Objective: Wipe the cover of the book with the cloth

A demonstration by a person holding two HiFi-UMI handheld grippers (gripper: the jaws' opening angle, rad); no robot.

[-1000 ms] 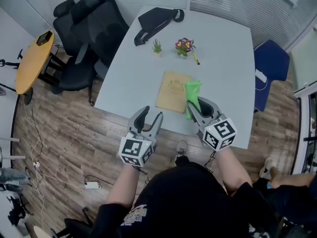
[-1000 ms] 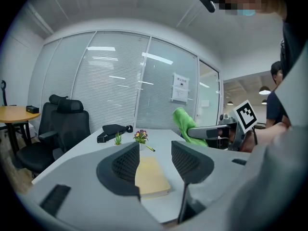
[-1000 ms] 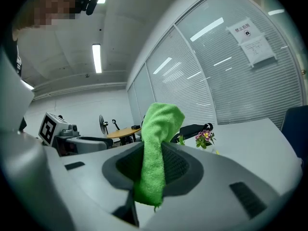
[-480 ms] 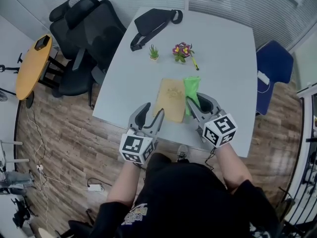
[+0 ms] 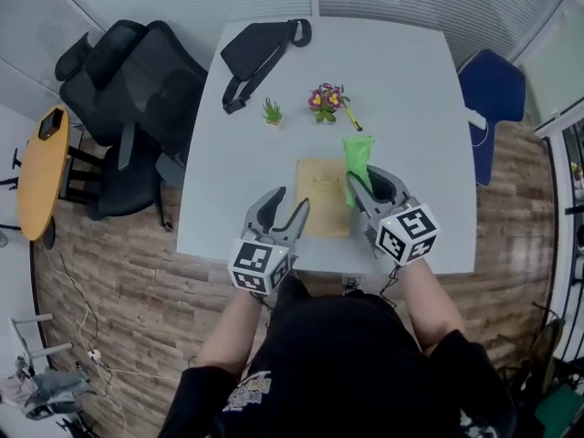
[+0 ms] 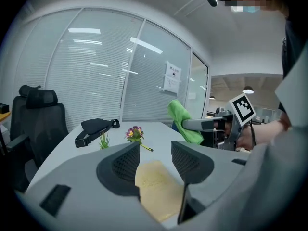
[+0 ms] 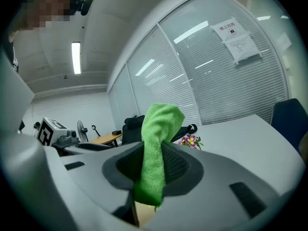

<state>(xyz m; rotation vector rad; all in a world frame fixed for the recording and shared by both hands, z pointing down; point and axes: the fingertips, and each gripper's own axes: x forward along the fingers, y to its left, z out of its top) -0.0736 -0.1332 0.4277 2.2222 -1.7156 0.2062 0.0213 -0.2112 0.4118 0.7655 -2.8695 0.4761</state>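
Lying flat near the front edge of the worktop [image 5: 411, 80], the tan book [image 5: 324, 199] has its cover facing up and bare. A green cloth [image 5: 357, 156] hangs over the book's right side, pinched between the closed jaws of the right hand-held gripper [image 5: 367, 181]. The left hand-held gripper [image 5: 288, 203] hovers at the book's left edge, jaws wide apart and empty. Wiping seems not yet begun; this looks like the approach. Next, the cloth likely needs lowering onto the cover, perhaps with the left side steadying the book. Past the book's far end sit a flower sprig [image 5: 324, 99] and yellow pen [image 5: 354, 119]; a small plant [image 5: 272, 112] and black bag [image 5: 260, 48] lie farther off. Bare worktop flanks the book, though the front edge is close.
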